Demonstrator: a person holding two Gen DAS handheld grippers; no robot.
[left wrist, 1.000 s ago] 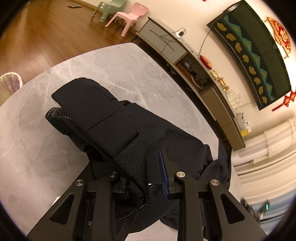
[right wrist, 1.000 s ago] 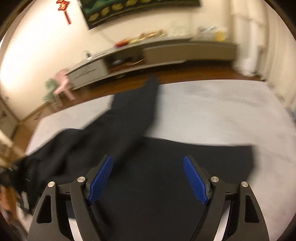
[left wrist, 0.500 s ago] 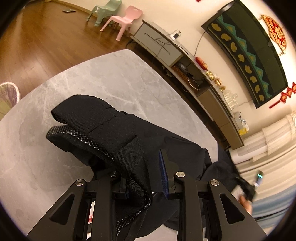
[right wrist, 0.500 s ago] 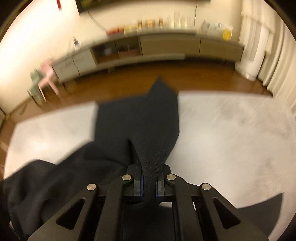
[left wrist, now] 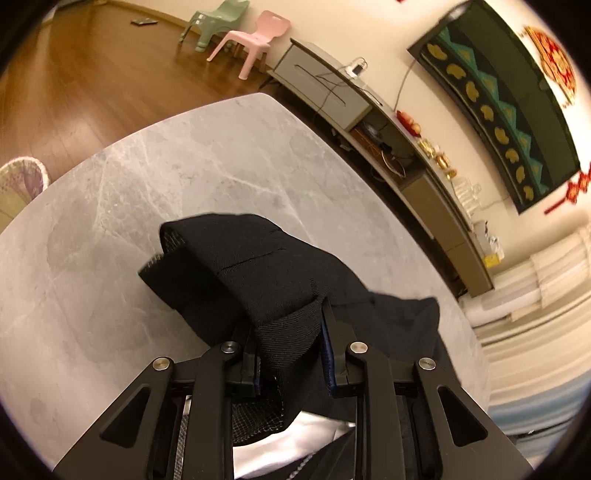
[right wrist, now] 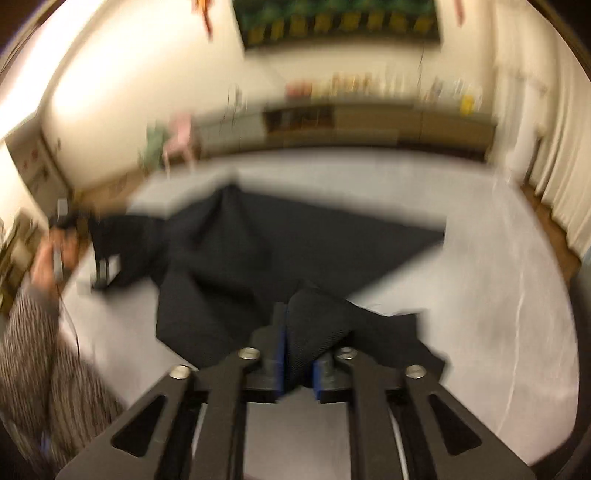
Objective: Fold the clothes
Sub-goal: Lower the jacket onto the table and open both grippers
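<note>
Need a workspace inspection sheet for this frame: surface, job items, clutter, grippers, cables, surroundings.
Surface: grey marble-look table, bare where visible.
Job's things: black fabric garment, crumpled, partly spread on the table.
Clutter: nothing seen on the table.
Grippers: left gripper shut on a thick garment fold; right gripper shut on a garment bunch.
Cables: dark cables on the cabinet.
Surroundings: pink plastic chair, green plastic chair, long low cabinet, wood floor.

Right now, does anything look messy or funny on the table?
Yes. The black garment lies crumpled and bunched on the grey table, not flat, with one end hanging off the far edge. Both tools, left and right, pinch folds of it.
</note>
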